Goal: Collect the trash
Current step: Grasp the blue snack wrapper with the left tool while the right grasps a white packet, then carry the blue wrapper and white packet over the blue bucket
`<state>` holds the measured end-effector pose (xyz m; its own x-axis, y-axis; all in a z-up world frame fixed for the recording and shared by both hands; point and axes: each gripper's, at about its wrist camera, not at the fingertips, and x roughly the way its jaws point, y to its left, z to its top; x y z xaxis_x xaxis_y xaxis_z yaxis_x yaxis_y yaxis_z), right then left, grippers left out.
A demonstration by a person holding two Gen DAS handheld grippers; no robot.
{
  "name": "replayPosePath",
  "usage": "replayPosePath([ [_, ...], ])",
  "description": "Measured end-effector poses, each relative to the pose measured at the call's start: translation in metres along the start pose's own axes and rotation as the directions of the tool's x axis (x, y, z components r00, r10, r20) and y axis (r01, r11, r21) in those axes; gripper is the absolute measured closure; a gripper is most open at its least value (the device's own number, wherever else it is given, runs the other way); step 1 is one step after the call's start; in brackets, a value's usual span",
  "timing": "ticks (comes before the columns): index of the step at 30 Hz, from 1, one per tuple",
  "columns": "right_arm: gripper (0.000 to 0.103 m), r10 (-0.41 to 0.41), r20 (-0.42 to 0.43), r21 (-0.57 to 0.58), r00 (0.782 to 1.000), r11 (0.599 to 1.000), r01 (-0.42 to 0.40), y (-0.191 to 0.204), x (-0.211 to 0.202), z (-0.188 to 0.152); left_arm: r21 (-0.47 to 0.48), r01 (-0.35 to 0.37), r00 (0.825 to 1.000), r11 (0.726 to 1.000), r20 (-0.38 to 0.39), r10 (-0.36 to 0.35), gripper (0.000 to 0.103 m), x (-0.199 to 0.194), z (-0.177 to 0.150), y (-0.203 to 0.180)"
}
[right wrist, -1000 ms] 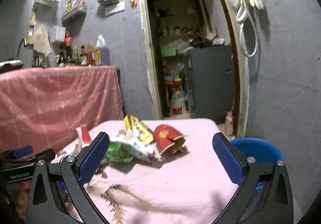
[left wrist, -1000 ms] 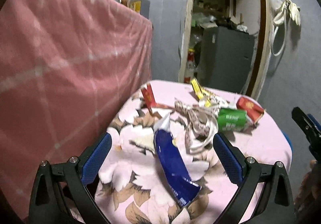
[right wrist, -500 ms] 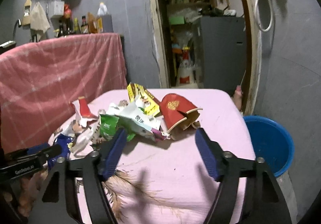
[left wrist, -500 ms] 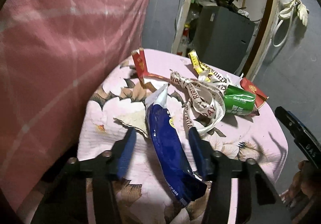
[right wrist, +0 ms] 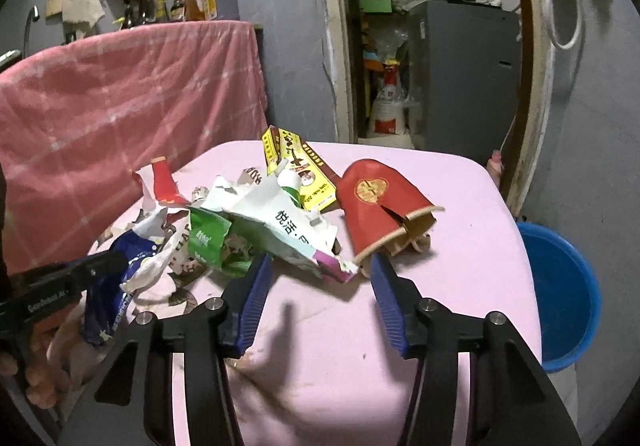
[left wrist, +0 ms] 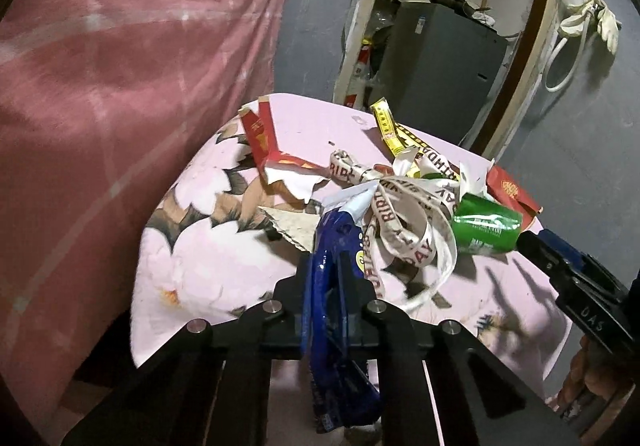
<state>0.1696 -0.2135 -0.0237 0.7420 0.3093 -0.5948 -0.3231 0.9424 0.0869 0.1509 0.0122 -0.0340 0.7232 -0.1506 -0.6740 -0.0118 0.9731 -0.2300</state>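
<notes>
Since a second ago my left claw has closed onto the blue wrapper; my right claw, still apart, is closing just short of the torn white packet.

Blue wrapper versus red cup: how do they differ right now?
The blue wrapper is a long, flat, glossy foil pack; the red cup is stiff paper, split along its side and lying tipped over. The wrapper is pinched in the left gripper, whose jaws are closing on it; the cup lies free on the table, just beyond the right gripper, whose jaws are closing with nothing gripped yet. Both are trash on the same pink cloth.
</notes>
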Motion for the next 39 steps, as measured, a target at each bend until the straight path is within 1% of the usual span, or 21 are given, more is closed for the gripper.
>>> replayPosePath([
  [3,0.056,0.001,-0.004,-0.041,1.0,0.999,-0.001,0.004,0.006,0.006,-0.001,-0.002,1.0,1.0,-0.006,0.002,0.095,0.004,0.002,0.0],
  [6,0.057,0.012,-0.033,-0.08,0.999,0.997,-0.015,0.008,0.016,0.01,-0.002,-0.001,1.0,1.0,-0.012,0.001,0.095,0.006,0.004,0.0],
  [8,0.06,0.021,-0.058,-0.089,0.998,0.996,-0.026,0.008,0.023,0.01,-0.005,-0.001,1.0,1.0,-0.016,0.0,0.095,0.007,0.004,0.0],
  [10,0.069,0.034,-0.077,-0.083,0.996,0.996,-0.04,0.009,0.026,0.01,-0.01,0.008,1.0,1.0,-0.027,-0.008,0.095,0.009,0.005,0.001],
  [16,0.077,0.056,-0.097,-0.091,0.994,0.994,-0.065,0.015,0.026,0.006,-0.014,0.013,0.999,1.0,-0.04,-0.013,0.095,0.008,0.003,-0.001],
  [19,0.078,0.058,-0.118,-0.098,0.991,0.993,-0.069,0.017,0.028,0.004,-0.021,0.017,0.998,1.0,-0.052,-0.018,0.094,0.007,0.001,-0.001],
  [23,0.078,0.045,-0.123,-0.111,0.991,0.992,-0.059,0.019,0.029,0.003,-0.032,0.023,0.997,0.999,-0.073,-0.025,0.094,0.007,-0.003,0.001],
  [25,0.081,0.034,-0.123,-0.124,0.992,0.991,-0.049,0.022,0.029,0.003,-0.038,0.031,0.996,0.999,-0.078,-0.034,0.094,0.005,-0.004,0.001],
  [26,0.082,0.03,-0.117,-0.13,0.993,0.99,-0.045,0.023,0.029,0.003,-0.041,0.037,0.996,0.998,-0.079,-0.041,0.094,0.004,-0.004,0.001],
  [28,0.089,0.012,-0.092,-0.141,0.996,0.99,-0.025,0.026,0.026,0.004,-0.053,0.047,0.997,0.998,-0.066,-0.05,0.098,0.001,-0.005,0.001],
  [30,0.091,0.012,-0.075,-0.13,0.997,0.991,-0.022,0.023,0.024,0.004,-0.056,0.054,0.998,0.997,-0.04,-0.056,0.1,-0.005,-0.006,-0.001],
  [33,0.094,0.021,-0.05,-0.105,0.999,0.994,-0.026,0.017,0.019,0.003,-0.033,0.048,0.999,0.998,-0.02,-0.048,0.101,-0.011,-0.008,-0.007],
  [36,0.097,0.038,0.0,-0.081,0.999,0.996,-0.038,0.014,0.007,0.002,-0.05,0.05,0.999,0.998,0.003,-0.05,0.101,-0.017,-0.011,-0.008],
  [39,0.098,0.059,0.053,-0.066,0.997,0.996,-0.055,0.013,-0.005,0.0,-0.061,0.037,0.998,0.997,0.057,-0.033,0.101,-0.029,-0.013,-0.009],
])
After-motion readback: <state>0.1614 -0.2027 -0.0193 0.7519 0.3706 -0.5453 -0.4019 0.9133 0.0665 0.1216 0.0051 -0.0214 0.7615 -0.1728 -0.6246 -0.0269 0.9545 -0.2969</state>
